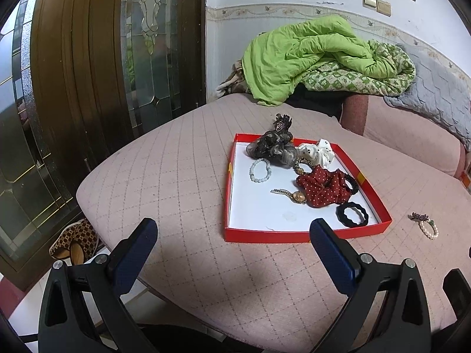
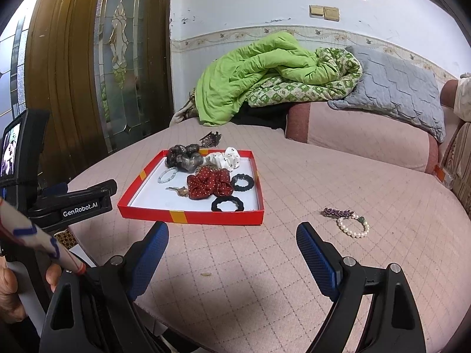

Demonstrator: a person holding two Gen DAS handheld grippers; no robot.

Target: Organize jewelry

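Pink quilted bedding (image 2: 265,264) with a diamond stitch covers the surface in front of you, with a crumpled lime-green duvet (image 2: 250,79) and a grey quilted pillow (image 2: 397,94) piled against the white wall behind.

Your shallow red cardboard tray with a white floor (image 1: 294,236) lies flat on the bedding. Inside it you have a dark grey marbled scrunchie (image 1: 270,147), a white scrunchie with black dots (image 1: 318,153), a red scrunchie with white dots (image 1: 321,188), a pale green bead bracelet (image 1: 260,170), a small gold wristwatch (image 1: 295,196) and two black wavy hair ties, one near the front corner (image 1: 351,214), one behind the red scrunchie (image 2: 242,183). A dark claw hair clip (image 2: 210,138) sits on the bedding just beyond the tray's far edge.

Outside the tray, well to its right, a white pearl bracelet (image 2: 353,226) lies touching a purple leaf-shaped hair clip (image 2: 338,213).

Your left gripper (image 1: 234,235) hovers before the tray's near wall, jaws spread wide, nothing between them. Your right gripper (image 2: 232,238) hovers over bare bedding, jaws likewise wide and empty, the pearl bracelet near its right finger.
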